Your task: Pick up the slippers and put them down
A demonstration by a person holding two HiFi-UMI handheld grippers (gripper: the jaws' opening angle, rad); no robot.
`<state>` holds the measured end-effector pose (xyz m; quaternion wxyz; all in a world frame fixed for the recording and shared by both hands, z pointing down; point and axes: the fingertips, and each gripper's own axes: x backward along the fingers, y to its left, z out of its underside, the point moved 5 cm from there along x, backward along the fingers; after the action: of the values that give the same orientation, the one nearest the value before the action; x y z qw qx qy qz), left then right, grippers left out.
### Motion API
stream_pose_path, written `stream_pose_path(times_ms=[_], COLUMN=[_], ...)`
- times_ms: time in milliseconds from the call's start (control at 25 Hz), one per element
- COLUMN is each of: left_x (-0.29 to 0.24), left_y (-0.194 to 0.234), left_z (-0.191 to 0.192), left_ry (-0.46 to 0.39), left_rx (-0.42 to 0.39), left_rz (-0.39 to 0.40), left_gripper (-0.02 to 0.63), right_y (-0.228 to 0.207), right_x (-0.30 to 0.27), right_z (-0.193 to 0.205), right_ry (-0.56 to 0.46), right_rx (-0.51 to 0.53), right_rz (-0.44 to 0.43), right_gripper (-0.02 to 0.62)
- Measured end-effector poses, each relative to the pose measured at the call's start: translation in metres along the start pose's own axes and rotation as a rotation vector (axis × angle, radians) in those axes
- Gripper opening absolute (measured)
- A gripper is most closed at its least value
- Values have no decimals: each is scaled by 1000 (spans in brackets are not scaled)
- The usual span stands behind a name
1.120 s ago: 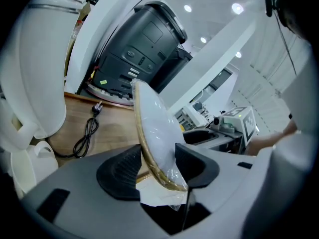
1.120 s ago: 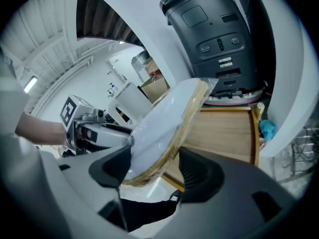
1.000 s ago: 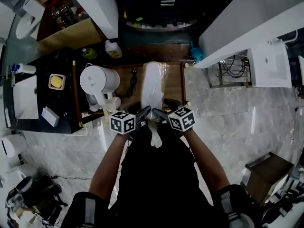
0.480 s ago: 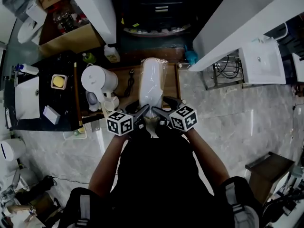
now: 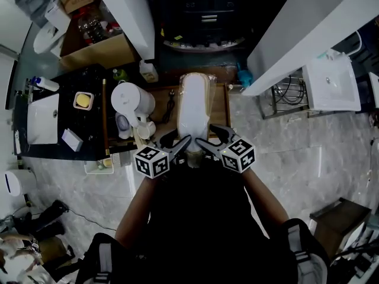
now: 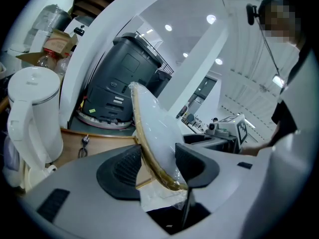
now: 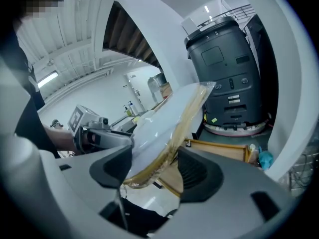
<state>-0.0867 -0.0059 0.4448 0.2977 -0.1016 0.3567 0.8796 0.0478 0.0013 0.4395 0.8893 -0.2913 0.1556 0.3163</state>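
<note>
Plastic-slick, so may slide free: clamps the wrapped white slippers (image 5: 193, 108) at the near end in left gripper (image 6: 155, 163) and right gripper (image 7: 152, 171), above the wooden surface's (image 5: 219, 111) near edge, far end unsupported.

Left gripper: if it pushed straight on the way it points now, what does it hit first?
The left gripper is shut on the slippers, so those travel with it. Past them, probably the dark machine behind the table. Depth is unclear, so the table's far edge could come first.
</note>
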Motion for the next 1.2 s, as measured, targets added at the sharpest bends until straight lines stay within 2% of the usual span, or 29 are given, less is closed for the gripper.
stream_pose_path(times_ms=[320,600,1200], left_x=[17,17,11], left_y=[-14,-24,-32], left_z=[-11,-19,-32], left_ry=[-39,-74,-89], left_rx=[-43,-68,-115], left_rz=[-31,-40,-38], left_gripper=[219,219,215], right_y=[13,15,8], right_x=[6,16,24], right_z=[-14,-25,-32], right_ry=[-12,-54,-70], right_rx=[45,105,106], right_rz=[-52,-54,-56], right_gripper=[291,289,288])
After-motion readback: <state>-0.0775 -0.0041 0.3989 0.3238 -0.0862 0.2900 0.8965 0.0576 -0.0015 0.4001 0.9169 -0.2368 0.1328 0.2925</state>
